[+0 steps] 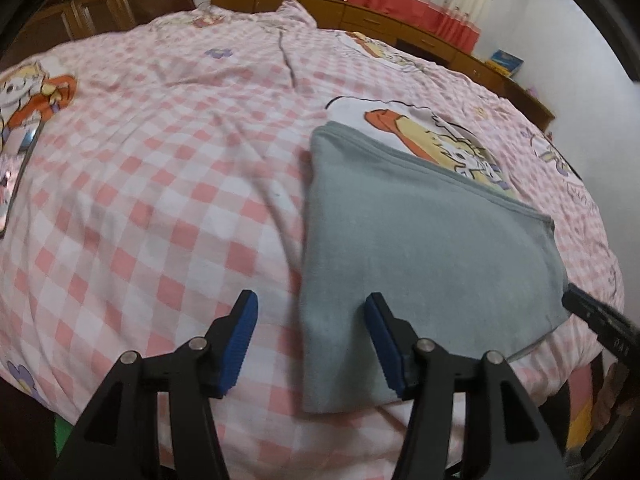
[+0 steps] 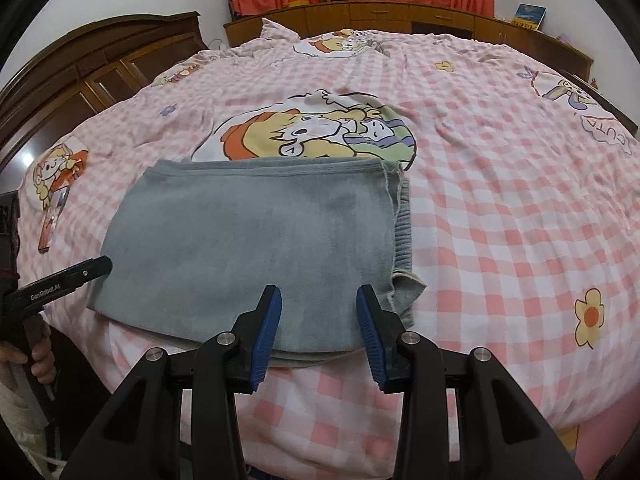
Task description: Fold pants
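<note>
The grey pants (image 1: 420,240) (image 2: 248,236) lie folded into a flat rectangle near the front edge of the bed. Their ribbed waistband (image 2: 404,232) shows at the right side. My left gripper (image 1: 311,300) hovers over the pants' left edge with its jaws wide apart and nothing pressed between the blue pads. My right gripper (image 2: 320,292) hangs over the near edge of the pants, jaws apart, pads clear of the cloth. One finger of the left gripper (image 2: 96,267) reaches the pants' left side, and the tip of the right gripper's finger (image 1: 576,300) shows at their right corner.
A pink checked sheet with cartoon prints (image 2: 500,208) (image 1: 160,184) covers the bed. A flat rectangular object (image 2: 52,220) lies at the left. A dark wooden wardrobe (image 2: 88,64) and low cabinets (image 2: 380,16) stand behind. A person's hand (image 2: 40,356) holds the left gripper's handle.
</note>
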### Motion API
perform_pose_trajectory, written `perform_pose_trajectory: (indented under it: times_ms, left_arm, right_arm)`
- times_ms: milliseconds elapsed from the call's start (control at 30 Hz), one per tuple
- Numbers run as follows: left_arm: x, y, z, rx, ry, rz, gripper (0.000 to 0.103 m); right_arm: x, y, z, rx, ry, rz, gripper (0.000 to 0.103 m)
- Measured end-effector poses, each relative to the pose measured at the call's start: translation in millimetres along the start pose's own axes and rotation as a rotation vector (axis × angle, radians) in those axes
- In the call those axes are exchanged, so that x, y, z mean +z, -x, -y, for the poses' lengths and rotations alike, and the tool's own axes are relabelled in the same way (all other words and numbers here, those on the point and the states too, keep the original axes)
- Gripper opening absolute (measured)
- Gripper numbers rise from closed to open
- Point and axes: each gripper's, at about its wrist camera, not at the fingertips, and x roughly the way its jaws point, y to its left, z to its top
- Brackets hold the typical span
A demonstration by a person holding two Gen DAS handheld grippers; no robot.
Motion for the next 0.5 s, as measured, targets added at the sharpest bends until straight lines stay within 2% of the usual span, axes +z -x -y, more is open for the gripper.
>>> perform_pose_trajectory:
  times_ms: [100,200,367,500]
  left_arm:
    - [0.1,-1.5,-5.5,-0.033,0.033,-0.004,0.059]
    - [-1.4,-3.1,-5.9,-0.047,0.04,-0.004,0.059]
    - [-2.9,-4.5,-0.7,-0.09,0.038,-0.004,0.059]
    - [-2.6,-7.9,8.1,-0.095,0.01,-0.005,0.059]
  right_arm:
    - [0.7,2.3,-6.4,0.024,0.002,0.007,0.04]
    - [0.5,-1.8,-11.4,0.03,0.012,-0.001,0.047]
    - [-8.5,-21.7,-11.4,0.028,-0.002,-0.06,0.048]
    - [-12.2,-28.6,-11.2,0.026,0.006,-0.068,0.048]
